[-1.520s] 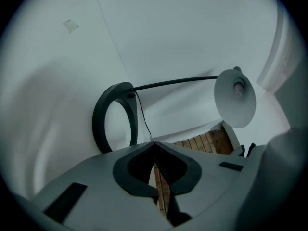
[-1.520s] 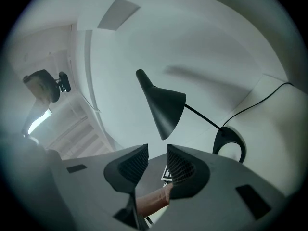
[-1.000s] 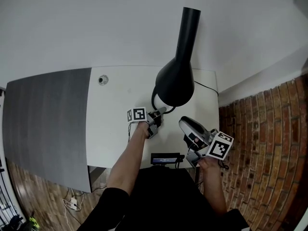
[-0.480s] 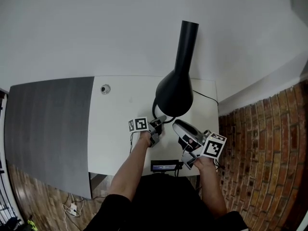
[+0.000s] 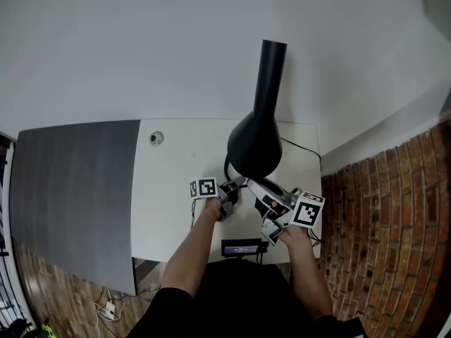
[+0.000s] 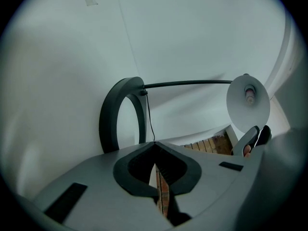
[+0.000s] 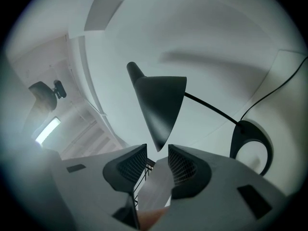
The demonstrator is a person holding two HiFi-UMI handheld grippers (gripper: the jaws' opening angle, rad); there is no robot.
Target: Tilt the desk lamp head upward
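My right claw (image 7: 157, 154) had just been spreading and stood released, with the rim tip of the black lamp head (image 5: 255, 143) at the mouth of the gap, unpinched. From above, that head hung over the white tabletop (image 5: 176, 153) at twelve o'clock from the claw. My left claw (image 5: 234, 186), clenched on nothing, sat at nine o'clock beside it.

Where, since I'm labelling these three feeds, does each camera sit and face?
Head view: on the person's head, steeply down at the desk and lamp head; both forearms, left gripper, right gripper.
Left gripper view: along its shut jaws toward the ring base.
Right gripper view: along jaws that have just been opening, nothing between, lamp head ahead.
Shared: all show the lamp head.
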